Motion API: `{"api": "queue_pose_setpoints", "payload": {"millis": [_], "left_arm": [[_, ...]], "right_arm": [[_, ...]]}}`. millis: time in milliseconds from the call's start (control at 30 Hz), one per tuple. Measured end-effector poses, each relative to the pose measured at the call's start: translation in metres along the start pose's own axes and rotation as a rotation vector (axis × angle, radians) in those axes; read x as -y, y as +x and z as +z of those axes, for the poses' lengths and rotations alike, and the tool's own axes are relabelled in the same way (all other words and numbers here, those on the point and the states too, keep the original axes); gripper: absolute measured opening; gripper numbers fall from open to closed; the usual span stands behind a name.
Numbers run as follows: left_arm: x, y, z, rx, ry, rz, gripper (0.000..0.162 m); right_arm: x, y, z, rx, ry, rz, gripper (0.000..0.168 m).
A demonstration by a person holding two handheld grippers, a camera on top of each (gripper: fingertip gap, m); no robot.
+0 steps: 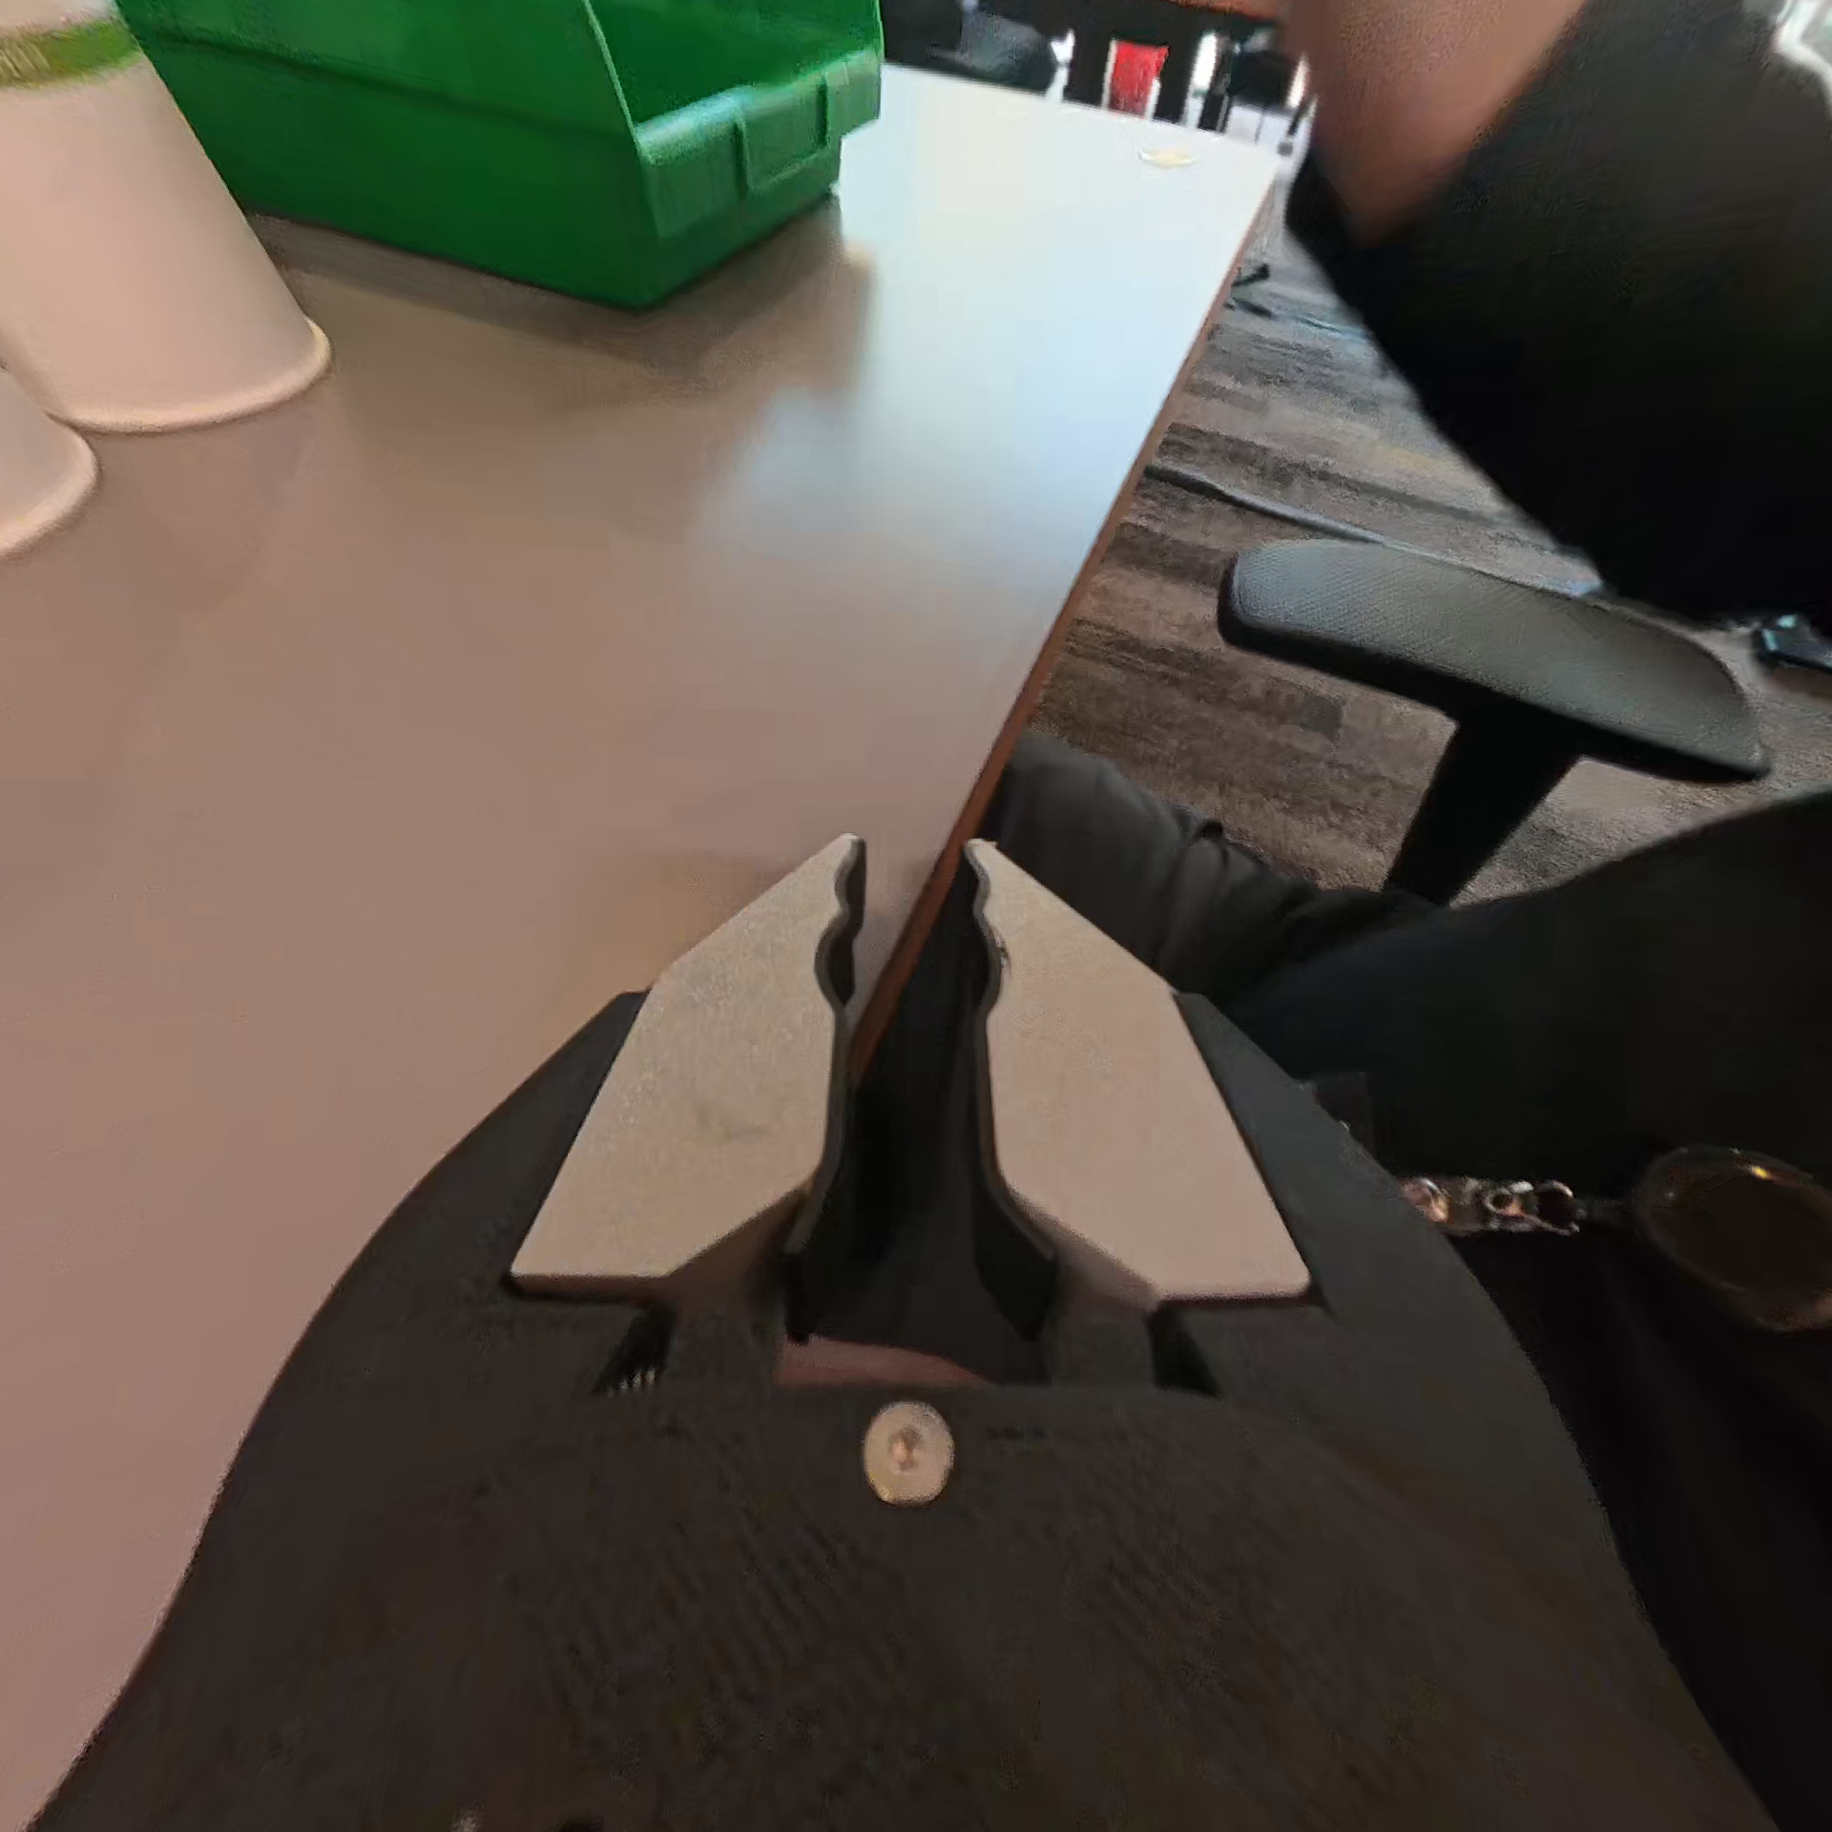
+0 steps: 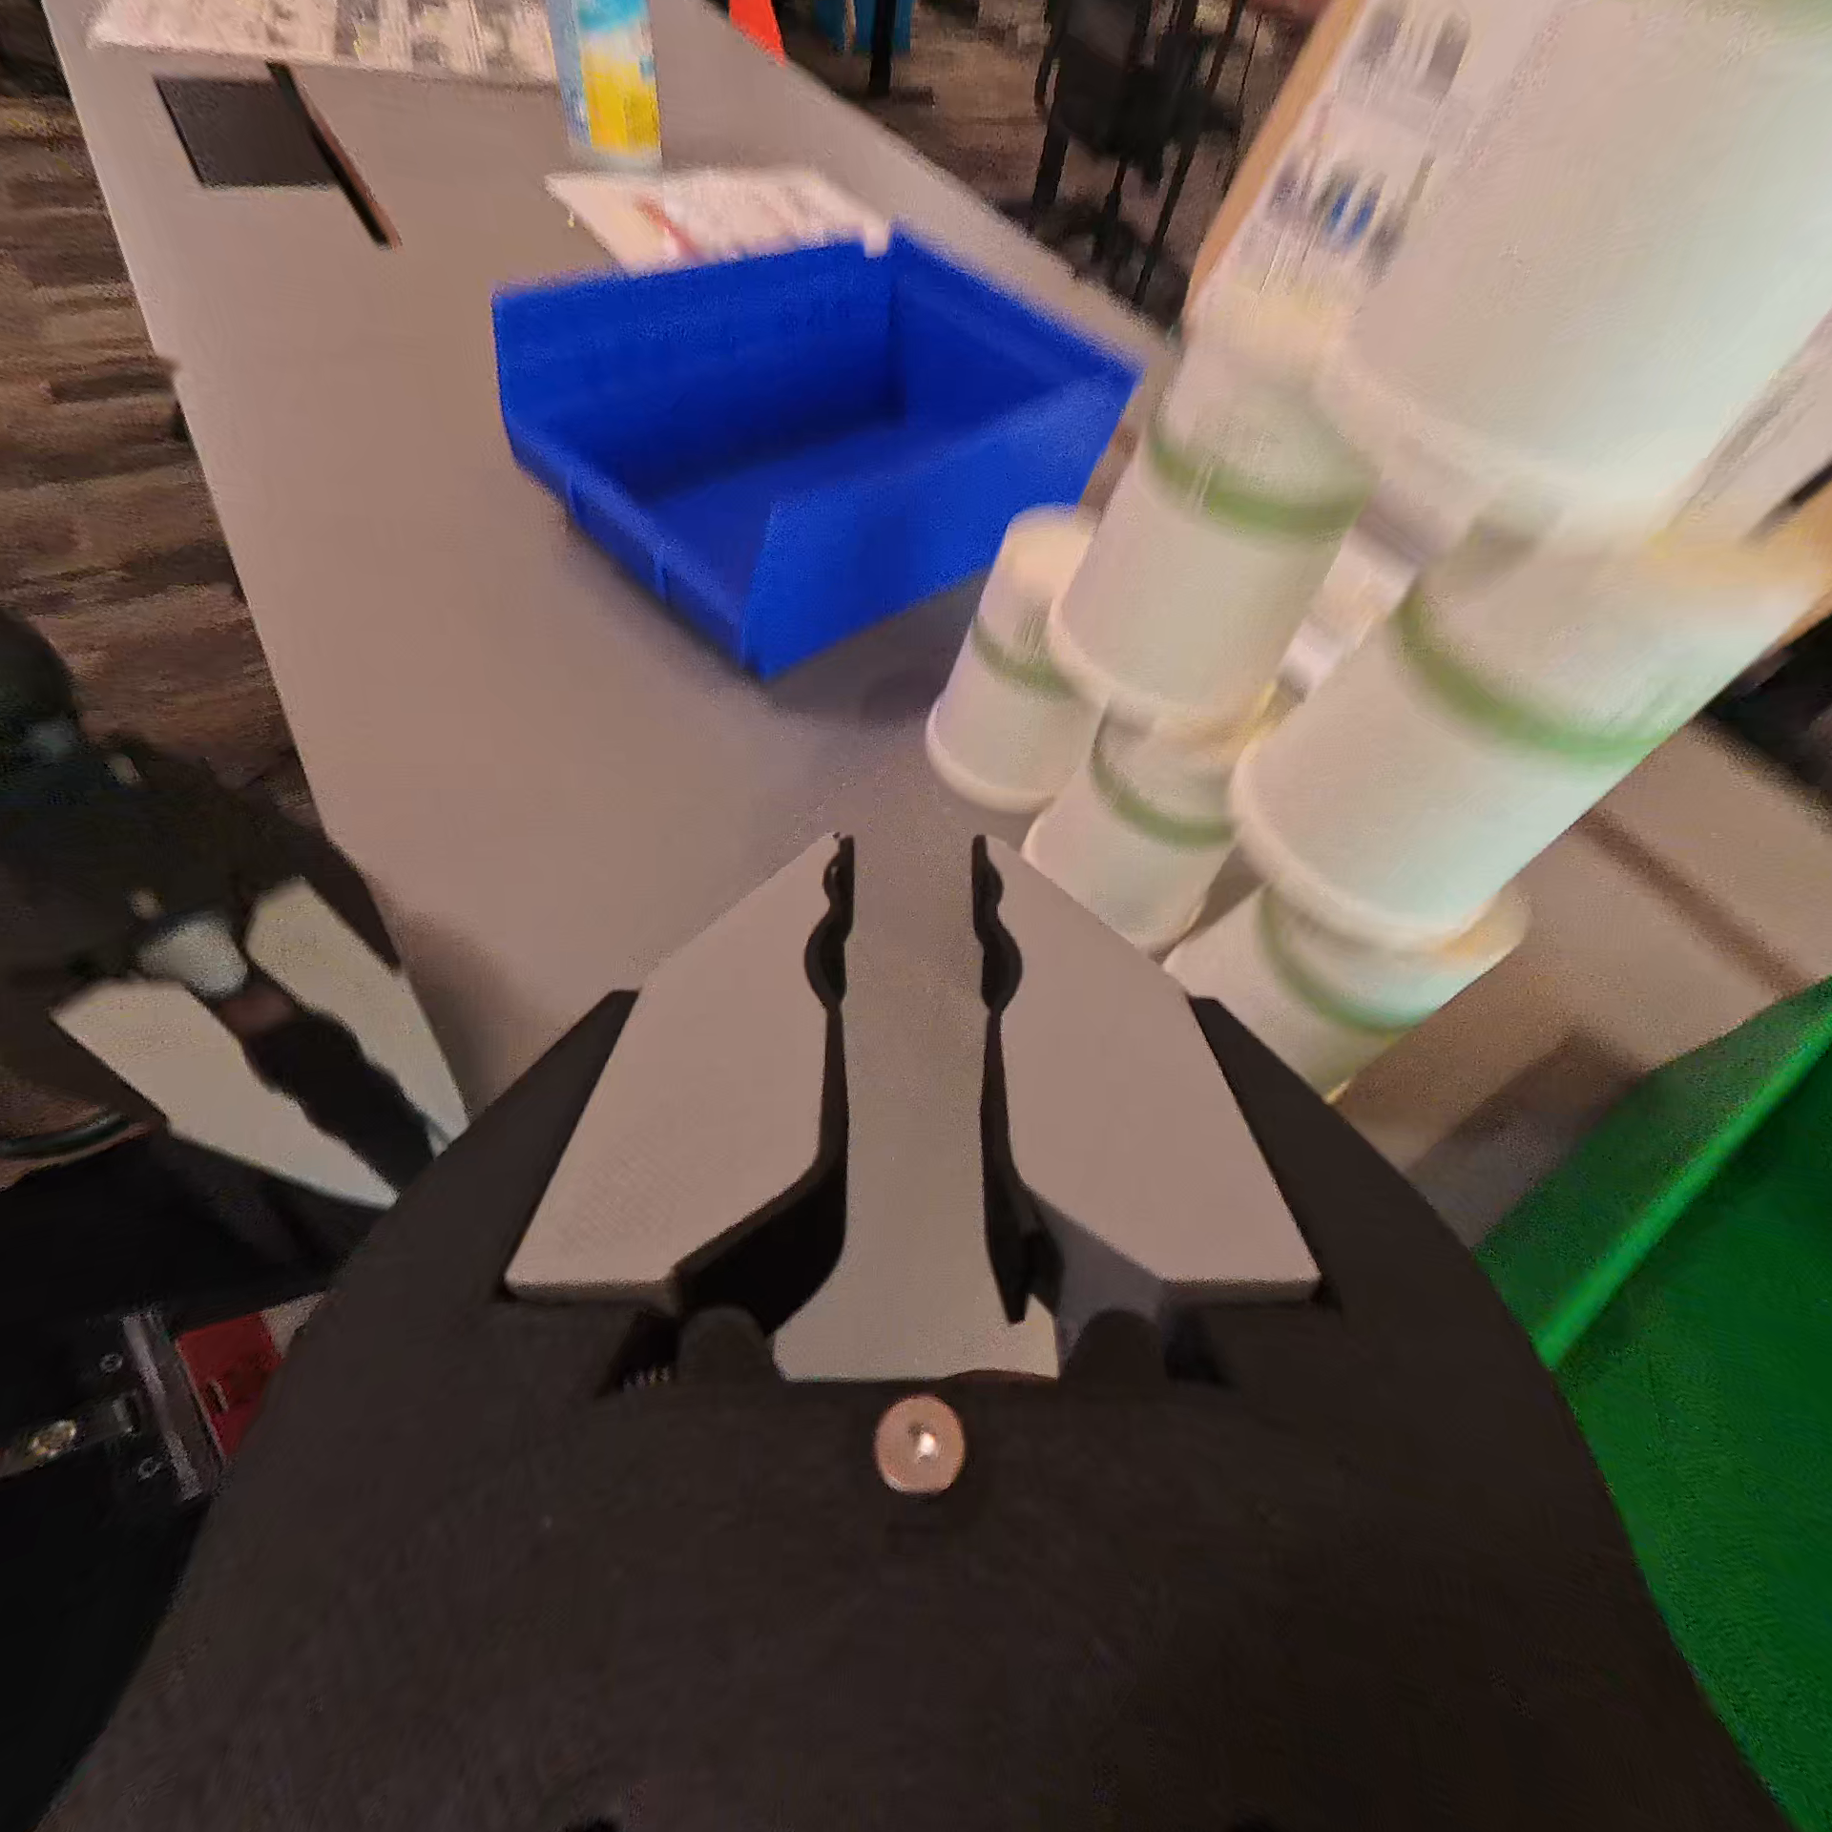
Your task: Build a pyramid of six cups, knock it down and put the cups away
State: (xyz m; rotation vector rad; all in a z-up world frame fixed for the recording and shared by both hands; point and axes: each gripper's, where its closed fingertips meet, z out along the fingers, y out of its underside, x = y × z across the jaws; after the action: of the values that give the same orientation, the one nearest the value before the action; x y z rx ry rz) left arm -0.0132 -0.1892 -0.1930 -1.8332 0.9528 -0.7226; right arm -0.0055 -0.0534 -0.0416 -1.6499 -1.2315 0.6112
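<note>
White paper cups with green bands (image 2: 1190,585) stand inverted in a pyramid on the grey tabletop (image 2: 496,694); motion blur smears them, and six can be counted, the top one cut off by the frame. The left wrist view catches only two cups (image 1: 149,248), both cropped. One blue plastic bin (image 2: 793,446) lies beyond the pyramid, and one green plastic bin (image 1: 496,129) just beside it. Left gripper (image 1: 912,853) and right gripper (image 2: 907,848): fingers slightly apart, holding nothing.
</note>
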Motion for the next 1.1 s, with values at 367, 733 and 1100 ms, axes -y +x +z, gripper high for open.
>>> {"api": "queue_pose_setpoints", "payload": {"millis": [367, 733, 1100], "left_arm": [[0.092, -0.086, -0.008, 0.207, 0.163, -0.067, 0.032], [0.066, -0.138, -0.003, 0.093, 0.200, -0.459, 0.031], [0.086, -0.128, -0.017, -0.013, 0.355, -0.445, 0.043]], "right_arm": [[-0.134, 0.051, 0.029, -0.210, -0.079, -0.018, 0.028], [-0.146, 0.041, 0.041, -0.164, -0.184, -0.073, 0.038], [-0.127, 0.049, 0.025, -0.259, -0.045, -0.083, 0.037]]}}
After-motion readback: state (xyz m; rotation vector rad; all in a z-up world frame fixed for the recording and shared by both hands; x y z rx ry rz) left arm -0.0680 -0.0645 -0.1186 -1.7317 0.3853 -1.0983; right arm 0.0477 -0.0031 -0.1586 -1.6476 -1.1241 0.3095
